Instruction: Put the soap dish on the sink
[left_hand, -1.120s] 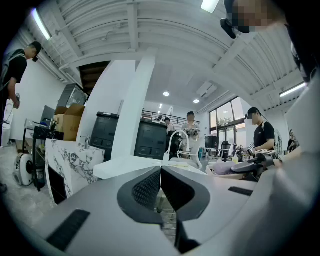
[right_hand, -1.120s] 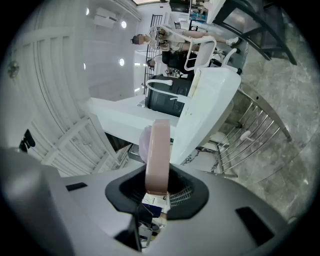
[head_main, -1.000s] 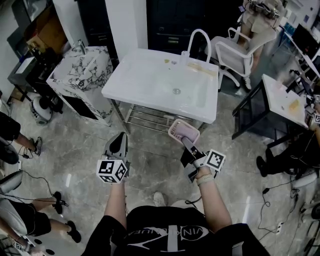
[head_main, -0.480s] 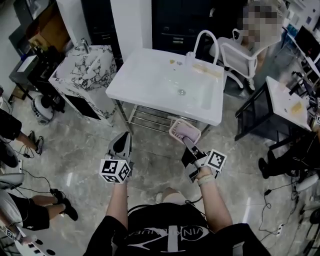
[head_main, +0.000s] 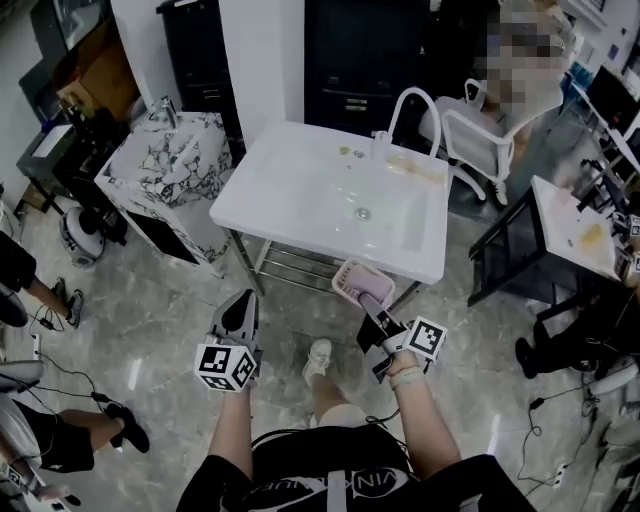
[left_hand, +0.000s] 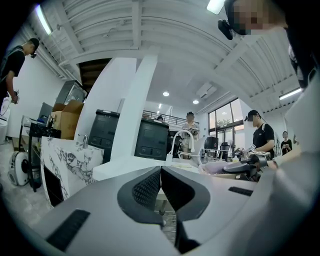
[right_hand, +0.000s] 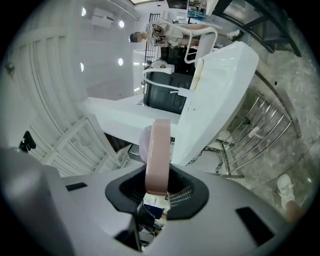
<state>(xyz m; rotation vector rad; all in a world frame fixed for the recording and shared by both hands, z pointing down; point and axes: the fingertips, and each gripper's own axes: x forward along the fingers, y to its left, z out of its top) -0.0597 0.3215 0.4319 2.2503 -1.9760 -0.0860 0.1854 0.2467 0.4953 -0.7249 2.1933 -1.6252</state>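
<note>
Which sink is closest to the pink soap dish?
The plain white sink in the middle: the soap dish is held just in front of its front edge. The black-veined marble sink stands farther left.

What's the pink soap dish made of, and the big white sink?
The soap dish looks like pink plastic: smooth, dull, with a thin moulded rim. The sink is probably glazed ceramic: white and shiny, with light glinting off it.

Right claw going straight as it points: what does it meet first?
Likely the front wall of the white rectangular sink, with the pink plastic soap dish in the right claw touching first; depth unclear.
</note>
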